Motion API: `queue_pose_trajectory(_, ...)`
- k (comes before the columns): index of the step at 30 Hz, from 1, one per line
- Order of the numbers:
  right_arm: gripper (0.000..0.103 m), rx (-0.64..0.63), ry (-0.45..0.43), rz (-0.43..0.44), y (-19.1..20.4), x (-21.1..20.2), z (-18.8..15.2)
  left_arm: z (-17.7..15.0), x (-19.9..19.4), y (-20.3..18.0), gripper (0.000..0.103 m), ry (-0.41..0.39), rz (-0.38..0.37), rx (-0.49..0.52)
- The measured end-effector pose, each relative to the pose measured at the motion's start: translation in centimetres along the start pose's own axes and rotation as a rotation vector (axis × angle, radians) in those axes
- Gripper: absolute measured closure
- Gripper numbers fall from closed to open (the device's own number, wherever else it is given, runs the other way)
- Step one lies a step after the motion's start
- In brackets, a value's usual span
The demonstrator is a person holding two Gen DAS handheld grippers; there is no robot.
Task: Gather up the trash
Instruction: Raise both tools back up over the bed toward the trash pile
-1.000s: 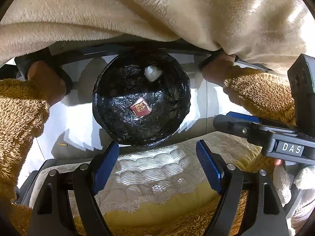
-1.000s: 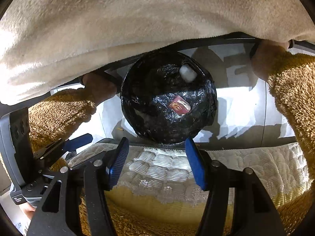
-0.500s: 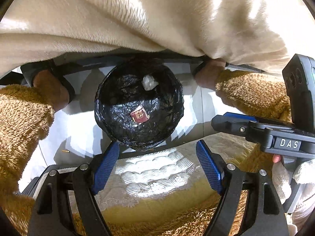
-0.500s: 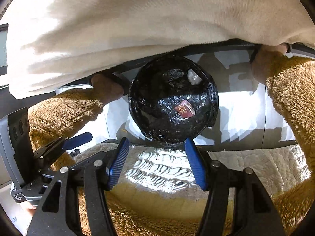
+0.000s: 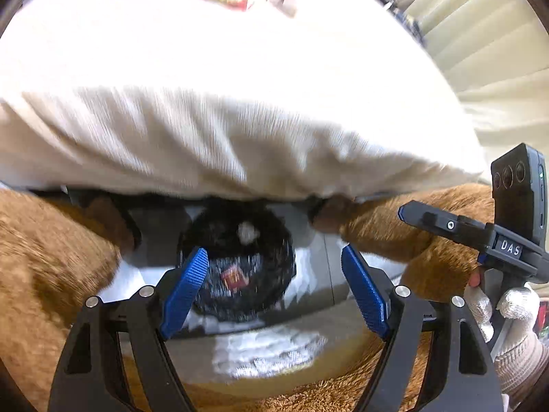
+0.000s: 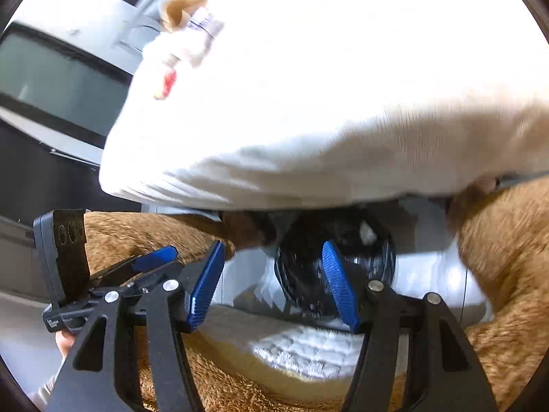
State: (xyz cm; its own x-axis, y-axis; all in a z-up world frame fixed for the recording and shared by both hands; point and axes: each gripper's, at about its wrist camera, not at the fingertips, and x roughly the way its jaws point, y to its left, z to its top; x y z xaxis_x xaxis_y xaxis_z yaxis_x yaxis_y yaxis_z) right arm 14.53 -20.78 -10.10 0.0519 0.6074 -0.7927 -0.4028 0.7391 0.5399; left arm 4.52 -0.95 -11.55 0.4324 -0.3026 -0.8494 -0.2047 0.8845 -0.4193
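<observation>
Floor bin point(image 5: 236, 267) dropped away as I raised both grippers, fingers point(image 5: 187, 288) apart, empty; worktop point(image 5: 206, 51) trash next.

The left hand-held gripper point(image 5: 274, 288) points steeply downward, its blue pads point(image 5: 185, 288) standing well apart with nothing between them. In its view, at three o'clock, the right hand-held gripper point(image 5: 406, 211) shows side-on, carried by a hand point(image 5: 504, 312) in a white knit glove. The right hand-held gripper point(image 6: 272, 285), seen from its own camera, also tilts down, its pads point(image 6: 339, 288) closer together yet apart and empty. At nine o'clock there, the left hand-held gripper point(image 6: 161, 257) appears; the hand point(image 6: 65, 341) under it is blurred, probably bare fingers.
</observation>
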Motion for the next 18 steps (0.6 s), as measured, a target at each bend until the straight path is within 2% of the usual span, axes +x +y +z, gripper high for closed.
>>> queue_pose_trajectory(5,0.044,-0.102,-0.105,-0.012,2.0,-2.7,2.0,1.9,-2.9,-1.0,0.024,-0.105,0.014,0.058)
queue_pose_trajectory(9,0.044,-0.131,-0.160,-0.001,2.9,-4.0,4.3,4.1,-4.7,-1.3,0.024,-0.180,0.029,0.098)
queue_pose_trajectory(13,0.044,-0.148,-0.190,0.013,4.1,-3.7,6.7,6.6,-5.7,-0.9,0.024,-0.225,0.026,0.098)
queue_pose_trajectory(18,0.043,-0.174,-0.174,0.039,5.8,-1.6,10.1,9.5,-6.4,0.4,0.024,-0.261,0.031,0.090)
